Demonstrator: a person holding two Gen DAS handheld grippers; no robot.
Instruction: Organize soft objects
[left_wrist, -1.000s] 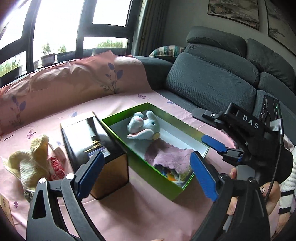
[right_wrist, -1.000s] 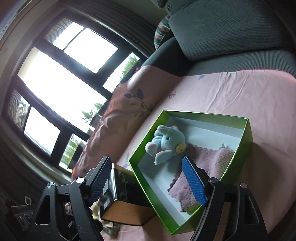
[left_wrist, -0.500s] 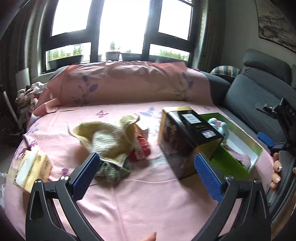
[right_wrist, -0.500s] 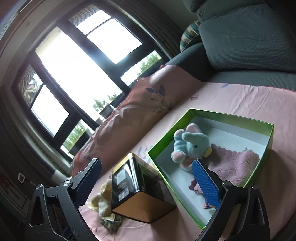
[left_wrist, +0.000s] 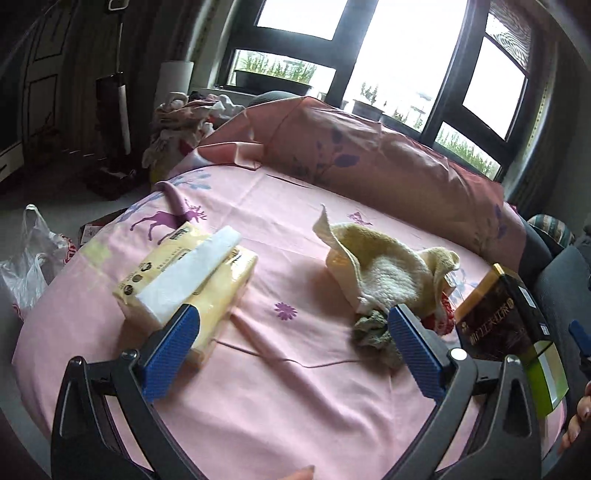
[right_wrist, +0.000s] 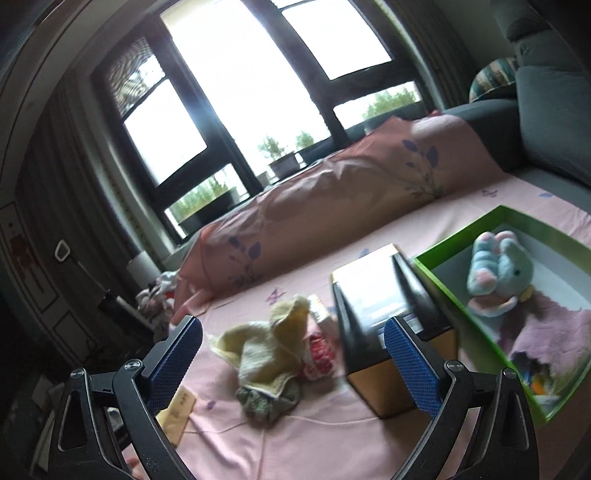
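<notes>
Both the left gripper (left_wrist: 291, 343) and right gripper (right_wrist: 291, 354) are hanging spread and empty. At left a tissue pack (left_wrist: 184, 280) is lying; the yellow towel pile (right_wrist: 266, 350) is still waiting mid-bed; at right the green box (right_wrist: 436, 273) is already holding the plush elephant (right_wrist: 498, 273) and purple cloth (right_wrist: 546, 332).

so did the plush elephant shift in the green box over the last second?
No. In the right wrist view the plush elephant lies in the same far part of the green box, above the purple cloth, as before; only the camera swung.
</notes>
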